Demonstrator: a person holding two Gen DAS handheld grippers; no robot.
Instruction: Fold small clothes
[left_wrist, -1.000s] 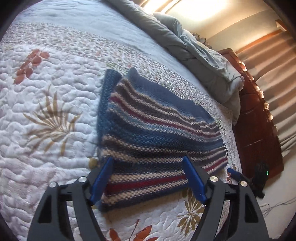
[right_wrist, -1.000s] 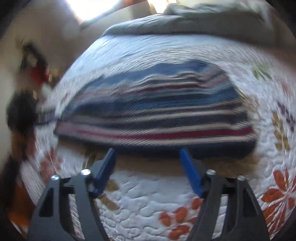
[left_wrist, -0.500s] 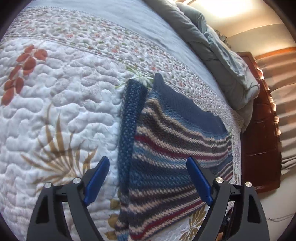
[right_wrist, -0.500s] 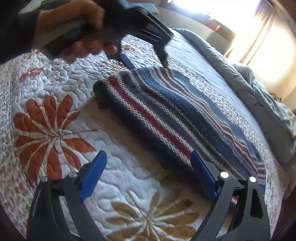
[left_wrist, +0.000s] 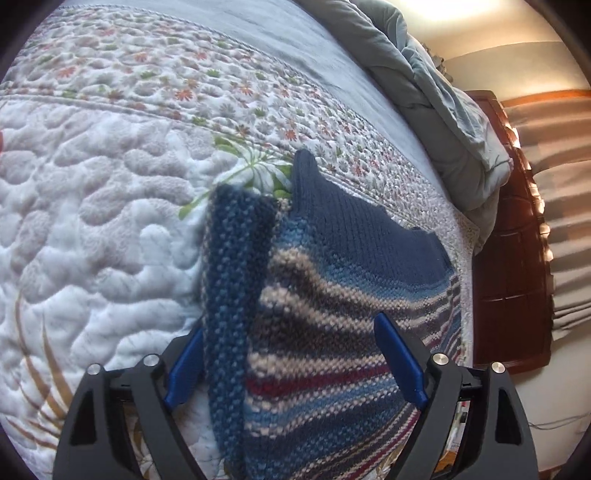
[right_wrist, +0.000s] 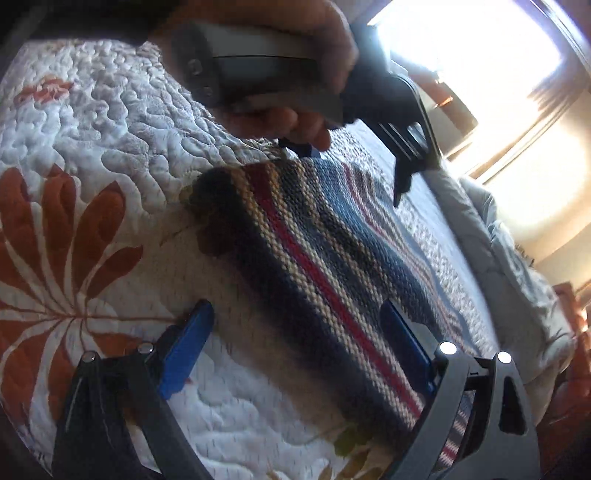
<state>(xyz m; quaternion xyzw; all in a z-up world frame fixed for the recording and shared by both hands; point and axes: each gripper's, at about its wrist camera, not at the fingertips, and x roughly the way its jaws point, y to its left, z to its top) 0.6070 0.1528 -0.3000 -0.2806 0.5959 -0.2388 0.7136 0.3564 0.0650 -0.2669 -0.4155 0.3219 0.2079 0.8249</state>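
Lying on: white quilted bedspread with orange and tan leaf prints (left_wrist: 96, 229), folded striped knit sweater in blue, cream and red (left_wrist: 332, 314) spread flat under both tools.
Left gripper (left_wrist: 295, 369): released, blue-padded fingers (left_wrist: 397, 360) spread wide, hovering low over the sweater's near end; folded dark-blue speckled sleeve (left_wrist: 232, 288) running between the pads, close against the left pad.
Right gripper (right_wrist: 295, 354): released, jaws wide apart, straddling the sweater's long dark edge; right blue pad (right_wrist: 404, 343) over the stripes, left one over bare quilt.
Sweater from right wrist: striped knit sweater (right_wrist: 325, 258) stretching ahead and to the right of the gripper, red stripe running diagonally between the fingers.
Ahead of right gripper: person's hand (right_wrist: 288, 85) gripping a grey handle, black fingers of the left tool pointing down over the sweater's far end.
Beyond left gripper: rumpled grey-blue duvet (left_wrist: 436, 96) bunching far ahead to the right, dark wooden bed frame (left_wrist: 513, 273) at far right.
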